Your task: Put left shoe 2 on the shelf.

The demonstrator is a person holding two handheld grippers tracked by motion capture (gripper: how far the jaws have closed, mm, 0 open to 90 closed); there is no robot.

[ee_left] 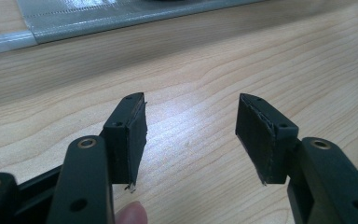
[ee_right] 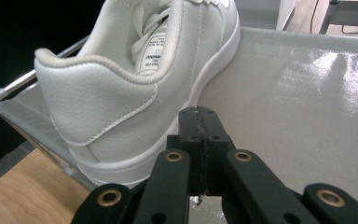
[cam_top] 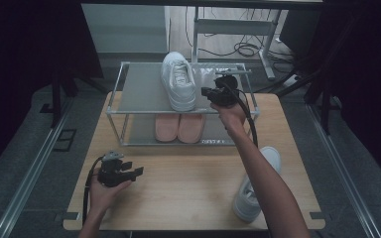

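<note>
The right gripper (cam_top: 212, 92), jaws together and empty, is nudging beside the white sneaker (cam_top: 178, 79) on the rack (cam_top: 139, 89); the left gripper (cam_top: 134, 172), jaws apart, is waiting below the rack.

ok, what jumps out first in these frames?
A white sneaker sits on the top shelf of a small rack at the far side of the table. The right gripper is beside its heel with jaws shut and empty. Pink slippers lie on the lower shelf, a second white sneaker is near the table's right edge, and the left gripper rests open.
</note>
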